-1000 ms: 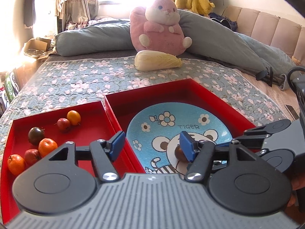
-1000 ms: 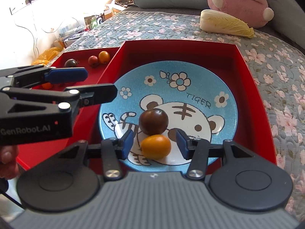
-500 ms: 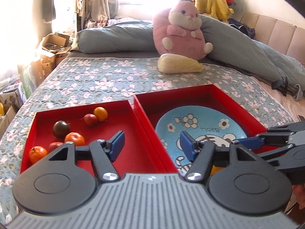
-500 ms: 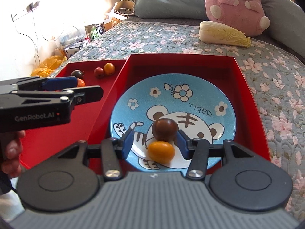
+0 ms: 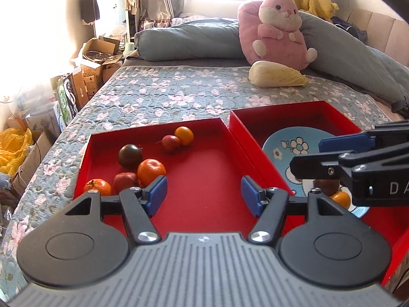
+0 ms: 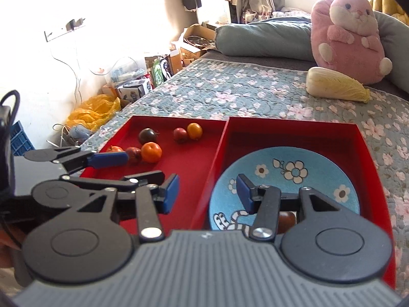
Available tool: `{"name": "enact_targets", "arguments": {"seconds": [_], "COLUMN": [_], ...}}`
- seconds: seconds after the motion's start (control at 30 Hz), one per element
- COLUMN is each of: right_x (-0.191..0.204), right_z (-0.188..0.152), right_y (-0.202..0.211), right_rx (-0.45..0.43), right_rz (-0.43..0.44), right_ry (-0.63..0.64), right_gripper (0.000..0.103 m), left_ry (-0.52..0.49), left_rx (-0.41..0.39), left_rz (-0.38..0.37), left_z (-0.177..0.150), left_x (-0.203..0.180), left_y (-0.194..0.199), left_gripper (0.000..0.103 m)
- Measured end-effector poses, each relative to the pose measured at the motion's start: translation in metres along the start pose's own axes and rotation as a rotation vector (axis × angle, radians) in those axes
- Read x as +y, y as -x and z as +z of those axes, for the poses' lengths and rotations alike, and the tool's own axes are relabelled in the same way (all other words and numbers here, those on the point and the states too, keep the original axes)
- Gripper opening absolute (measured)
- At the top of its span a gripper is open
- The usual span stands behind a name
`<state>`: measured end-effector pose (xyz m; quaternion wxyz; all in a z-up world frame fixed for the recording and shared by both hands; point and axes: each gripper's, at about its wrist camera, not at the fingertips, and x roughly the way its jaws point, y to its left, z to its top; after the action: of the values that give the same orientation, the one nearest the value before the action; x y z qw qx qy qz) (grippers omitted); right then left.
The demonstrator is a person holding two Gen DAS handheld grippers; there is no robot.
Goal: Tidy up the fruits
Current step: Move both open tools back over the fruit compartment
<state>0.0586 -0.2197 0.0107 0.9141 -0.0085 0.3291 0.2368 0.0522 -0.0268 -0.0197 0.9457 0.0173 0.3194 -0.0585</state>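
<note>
Both your grippers hang empty, fingers apart: the left gripper [image 5: 204, 196] over the left tray [image 5: 204, 179], the right gripper [image 6: 207, 192] astride the wall between the trays. Six fruits [image 5: 151, 171] cluster at the tray's nine to twelve o'clock. Two already lie at six o'clock on the plate [image 6: 319, 158], which collects them, so more transfers probably remain.
</note>
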Motion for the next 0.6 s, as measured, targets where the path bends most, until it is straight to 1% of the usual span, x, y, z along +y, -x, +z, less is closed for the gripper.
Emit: {"name": "enact_targets", "arguments": {"seconds": [0.23, 0.4, 0.47, 0.6], "right_x": [0.030, 0.057, 0.065, 0.074], "right_z": [0.016, 0.024, 0.028, 0.035], "right_y": [-0.026, -0.053, -0.069, -0.102], "right_rx": [0.025, 0.057, 0.075, 0.140], "right_rz": [0.069, 0.121, 0.135, 0.157], "right_ry": [0.066, 0.135, 0.163, 0.214], "right_gripper": [0.052, 0.052, 0.052, 0.052], "left_ry": [0.032, 0.029, 0.025, 0.025], "left_rx": [0.042, 0.084, 0.101, 0.113], "left_rz": [0.057, 0.112, 0.134, 0.182], "left_z": [-0.009, -0.014, -0.016, -0.018], "left_x": [0.024, 0.032, 0.032, 0.033], "left_y": [-0.006, -0.013, -0.016, -0.022], "left_gripper": [0.069, 0.070, 0.070, 0.075]}}
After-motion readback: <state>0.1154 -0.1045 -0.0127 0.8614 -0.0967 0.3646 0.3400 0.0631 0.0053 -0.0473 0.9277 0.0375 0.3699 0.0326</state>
